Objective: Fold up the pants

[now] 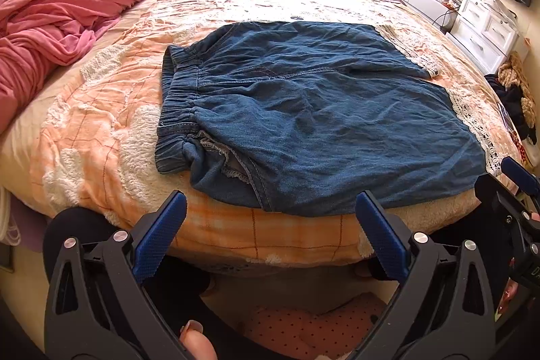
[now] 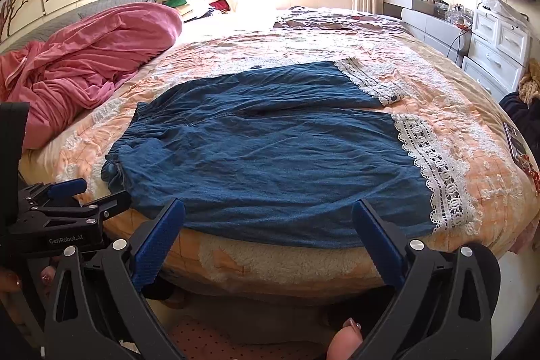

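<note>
Pants [image 1: 314, 110] flat on bed [image 1: 236, 235], near its front edge. Left gripper [image 1: 270, 225] & right gripper [image 2: 268, 225]: jaws wide, empty. Pre-fold; next likely grab near-edge fabric.

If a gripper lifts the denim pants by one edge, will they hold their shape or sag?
Probably sag: the pants lie flat and wrinkled on the quilt, like thin soft cloth. The lace hems look delicate and might snag on a gripper. They seem light, so one pinch may drag the whole garment across the quilt.
</note>
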A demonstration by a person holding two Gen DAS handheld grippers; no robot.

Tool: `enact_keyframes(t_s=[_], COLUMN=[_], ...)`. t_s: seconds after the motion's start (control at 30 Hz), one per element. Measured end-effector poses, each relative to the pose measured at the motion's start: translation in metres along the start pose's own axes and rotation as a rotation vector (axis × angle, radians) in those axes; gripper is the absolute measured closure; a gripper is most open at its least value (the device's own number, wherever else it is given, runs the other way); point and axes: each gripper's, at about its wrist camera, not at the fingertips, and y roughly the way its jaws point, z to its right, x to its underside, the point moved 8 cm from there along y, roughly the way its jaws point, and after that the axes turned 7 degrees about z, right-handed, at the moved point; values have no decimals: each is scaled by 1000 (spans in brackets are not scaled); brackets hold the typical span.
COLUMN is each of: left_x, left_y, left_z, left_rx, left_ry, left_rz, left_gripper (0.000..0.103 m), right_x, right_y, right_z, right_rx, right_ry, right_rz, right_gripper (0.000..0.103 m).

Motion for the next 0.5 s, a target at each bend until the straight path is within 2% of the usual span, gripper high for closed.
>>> enact_keyframes(t_s=[0.5], left_x=[-1], left_y=[0], left_z=[0], left_rx=[0], left_ry=[0], left_rz=[1], left_gripper=[9], right_x=[-1], right_y=[2], right_z=[2], right_rx=[8], right_ry=[-1], right_rz=[0], right_gripper=[4])
